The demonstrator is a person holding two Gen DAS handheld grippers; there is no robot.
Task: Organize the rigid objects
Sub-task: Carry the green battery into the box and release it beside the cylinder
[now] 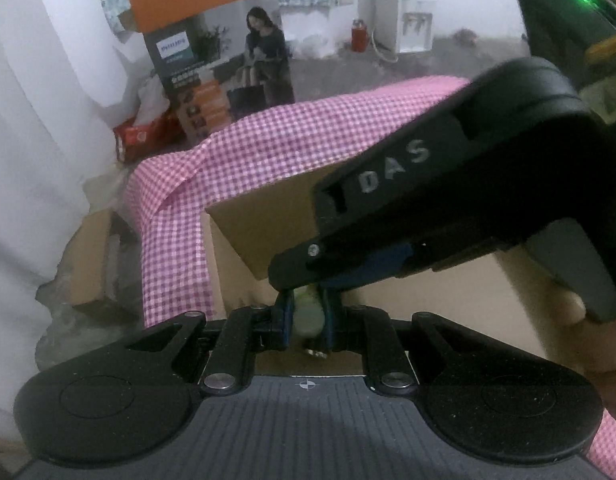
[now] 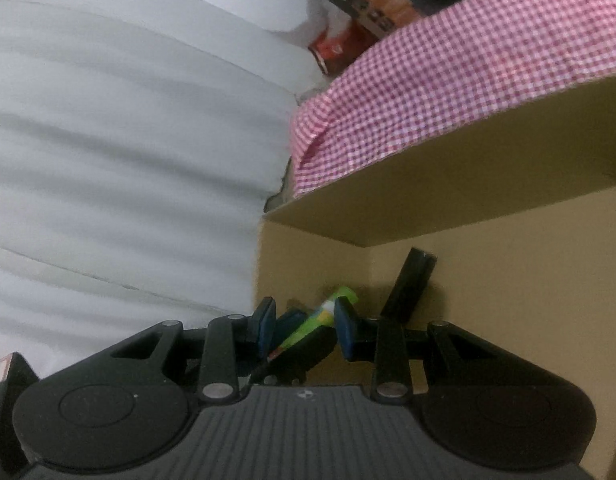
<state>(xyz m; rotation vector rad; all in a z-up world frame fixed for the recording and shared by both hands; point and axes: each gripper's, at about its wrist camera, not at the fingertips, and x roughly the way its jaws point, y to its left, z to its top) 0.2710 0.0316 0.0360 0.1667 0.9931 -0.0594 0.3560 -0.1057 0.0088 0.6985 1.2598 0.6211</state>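
The cardboard box [image 2: 487, 280] is open on top, but its flap [image 2: 447, 184] leans over the hole. Inside, a black bar [image 2: 411, 284] stands in the corner. A pink checked cloth [image 1: 236, 152] hangs beside the box.

Left gripper [image 1: 306, 316]: blue pads drawn close together, something pale green clamped between them. Right gripper [image 2: 306, 330]: crosses over the left from the right side, fingers parted, tips pointing down. The person's right hand [image 1: 603, 344] grasps its handle.
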